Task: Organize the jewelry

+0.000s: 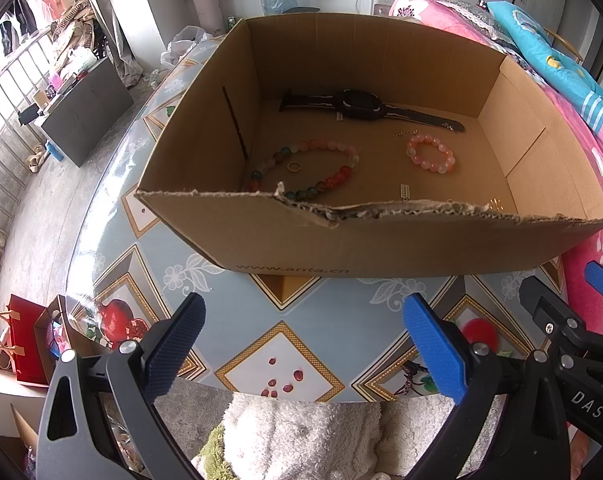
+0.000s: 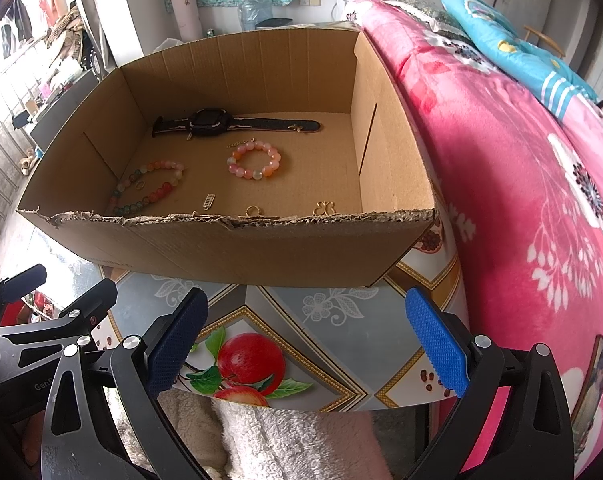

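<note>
An open cardboard box (image 1: 341,240) (image 2: 229,248) stands on the table. In it lie a black watch (image 1: 357,102) (image 2: 209,122), a long multicolour bead bracelet (image 1: 341,176) (image 2: 157,192) with a small ring (image 1: 294,167) (image 2: 139,185) inside its loop, a pink-orange bead bracelet (image 1: 431,154) (image 2: 254,160), a thin gold chain (image 1: 405,133) and small gold pieces (image 2: 324,208) near the front wall. My left gripper (image 1: 305,344) and right gripper (image 2: 307,340) are both open and empty, held side by side in front of the box, above the table's near edge.
The table (image 1: 277,312) has a glossy fruit-pattern cloth. A pink floral quilt (image 2: 521,184) lies right of the box. White fluffy fabric (image 1: 301,436) is below the table edge. Red bags (image 1: 25,344) stand on the floor at left.
</note>
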A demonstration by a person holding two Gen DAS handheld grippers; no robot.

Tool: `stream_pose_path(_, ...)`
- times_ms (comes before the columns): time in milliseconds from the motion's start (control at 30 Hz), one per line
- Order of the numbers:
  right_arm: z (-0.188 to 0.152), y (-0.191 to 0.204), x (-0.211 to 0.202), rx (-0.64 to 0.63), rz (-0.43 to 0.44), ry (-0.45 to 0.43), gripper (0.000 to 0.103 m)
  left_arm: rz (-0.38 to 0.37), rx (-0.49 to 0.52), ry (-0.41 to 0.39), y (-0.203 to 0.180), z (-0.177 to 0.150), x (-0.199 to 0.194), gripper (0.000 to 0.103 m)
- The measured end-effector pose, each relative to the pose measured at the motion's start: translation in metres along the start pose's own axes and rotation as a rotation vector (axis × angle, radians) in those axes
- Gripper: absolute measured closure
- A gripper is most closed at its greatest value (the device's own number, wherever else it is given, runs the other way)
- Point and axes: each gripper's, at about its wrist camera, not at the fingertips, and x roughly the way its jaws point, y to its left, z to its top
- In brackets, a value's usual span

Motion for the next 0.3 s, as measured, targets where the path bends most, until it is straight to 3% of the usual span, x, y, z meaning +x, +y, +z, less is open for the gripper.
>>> stream_pose_path(300, 0.0005, -0.0003, -0.0011, 0.0, 0.0, 0.001, 0.008, -0.001, 0.0, 0.001, -0.0002, -0.0001, 0.0001, 0.006)
